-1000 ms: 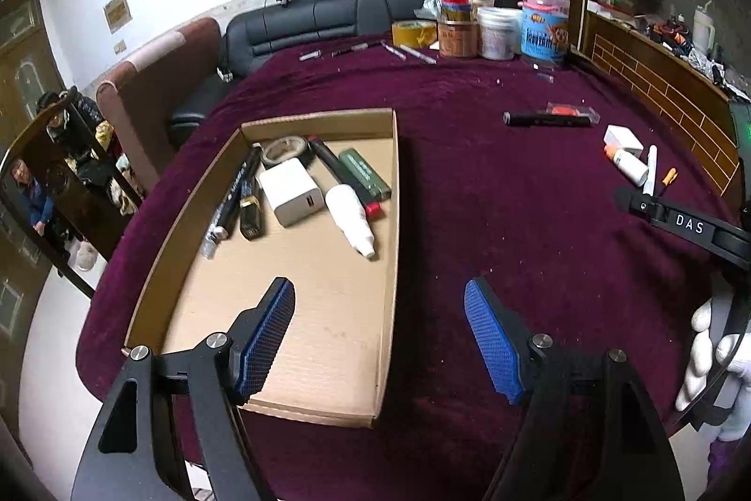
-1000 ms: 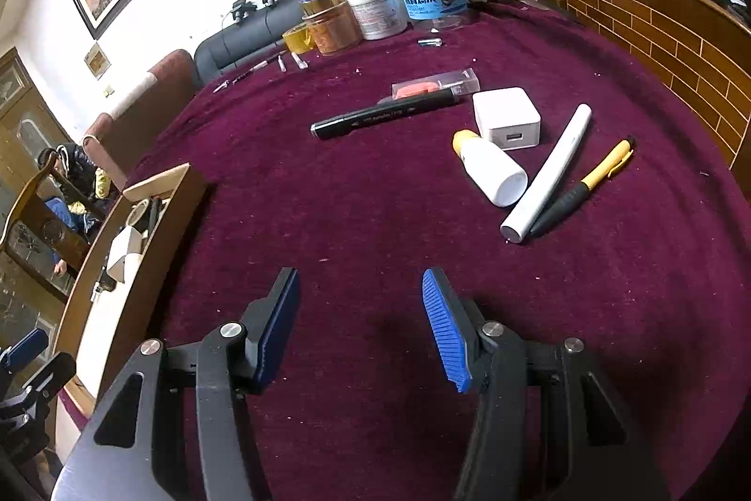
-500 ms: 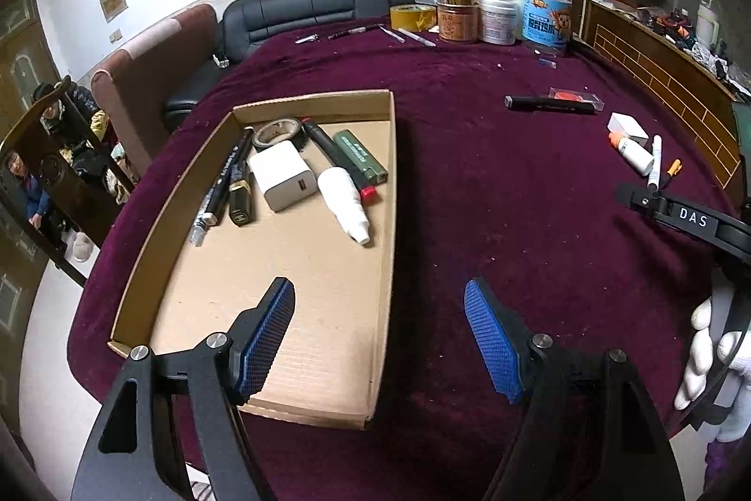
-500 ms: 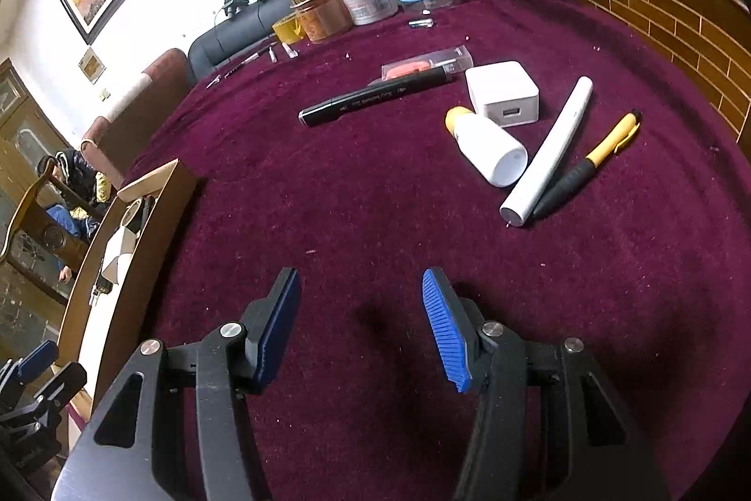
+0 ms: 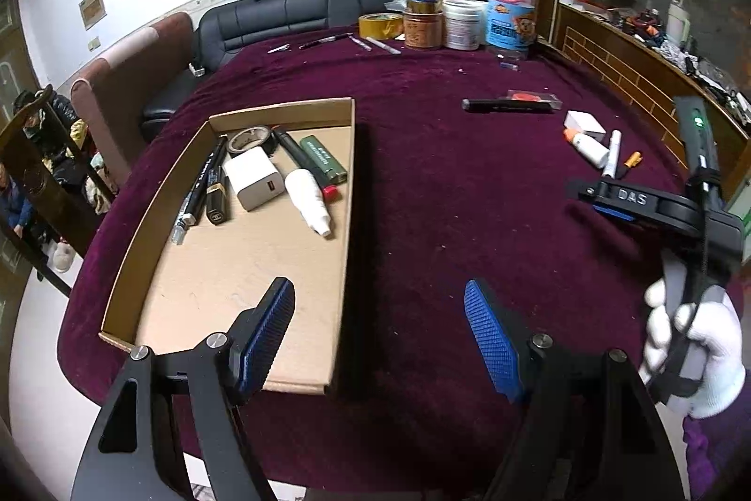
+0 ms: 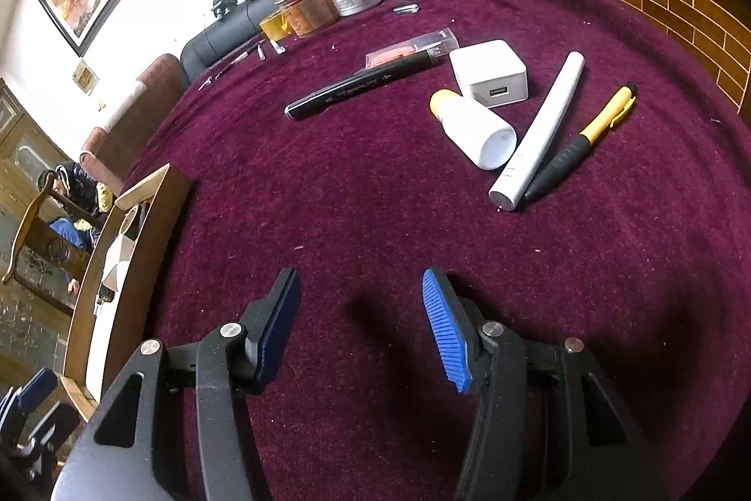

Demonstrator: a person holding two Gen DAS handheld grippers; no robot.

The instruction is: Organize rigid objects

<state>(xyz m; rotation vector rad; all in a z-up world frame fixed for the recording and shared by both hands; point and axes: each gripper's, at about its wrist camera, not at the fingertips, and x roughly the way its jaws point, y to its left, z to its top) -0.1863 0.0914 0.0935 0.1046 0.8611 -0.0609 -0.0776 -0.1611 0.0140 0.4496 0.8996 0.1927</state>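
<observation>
A shallow cardboard tray (image 5: 349, 181) lies on the maroon tablecloth and holds a white charger (image 5: 253, 178), a white bottle (image 5: 307, 198), pens, a green lighter and a tape roll. My left gripper (image 5: 379, 327) is open and empty above the tray's near right corner. My right gripper (image 6: 360, 320) is open and empty over bare cloth. Ahead of it lie a black marker (image 6: 356, 84), a white charger (image 6: 488, 73), a white bottle with an orange cap (image 6: 471, 127), a white pen (image 6: 540, 130) and a yellow-black pen (image 6: 582, 142). The right gripper also shows in the left wrist view (image 5: 605, 200).
Jars, tubs and a yellow tape roll (image 5: 380, 26) stand at the far table edge, with loose pens near them. A small clear packet (image 6: 413, 45) lies behind the black marker. A sofa and chair stand beyond the table; a brick-pattern wall runs on the right.
The left gripper has pulled back and risen, so the tray looks farther away. The right gripper has moved forward toward the objects on the right. Both stay open.
</observation>
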